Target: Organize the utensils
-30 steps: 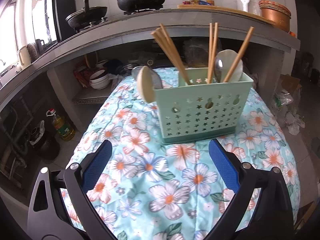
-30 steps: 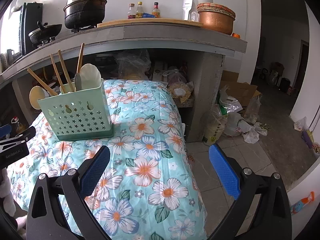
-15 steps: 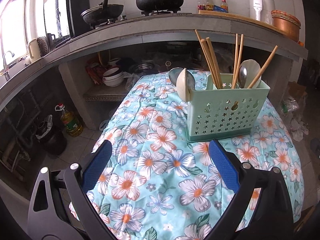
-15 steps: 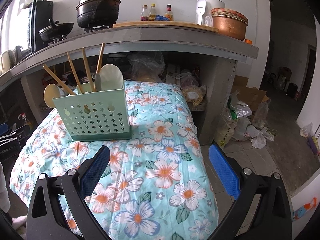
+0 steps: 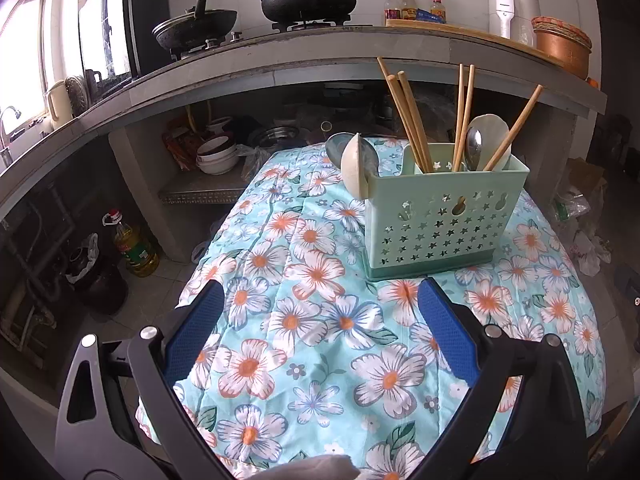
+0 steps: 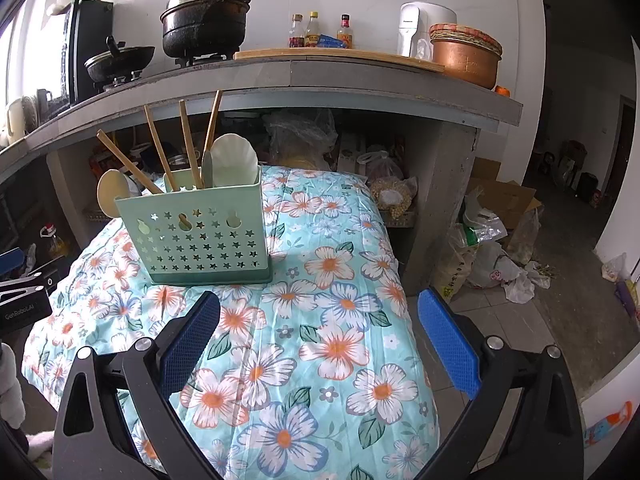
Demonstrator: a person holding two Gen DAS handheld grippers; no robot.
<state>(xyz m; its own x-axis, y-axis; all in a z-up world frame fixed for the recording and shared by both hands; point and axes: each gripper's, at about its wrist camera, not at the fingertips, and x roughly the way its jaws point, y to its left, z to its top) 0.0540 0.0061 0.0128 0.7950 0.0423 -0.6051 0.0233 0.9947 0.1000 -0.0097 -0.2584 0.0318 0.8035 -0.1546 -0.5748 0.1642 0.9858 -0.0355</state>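
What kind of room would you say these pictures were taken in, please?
Most likely a home kitchen: a large black pot and a wok sit on a stove on the concrete counter, with sauce bottles beside them and stacked bowls stored underneath.

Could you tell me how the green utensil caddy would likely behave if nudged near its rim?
The green utensil caddy looks like thin perforated plastic, so probably light. Tall chopsticks and spoons rise above its rim, so it may tip. The quilted floral cloth beneath could bunch rather than let it slide.
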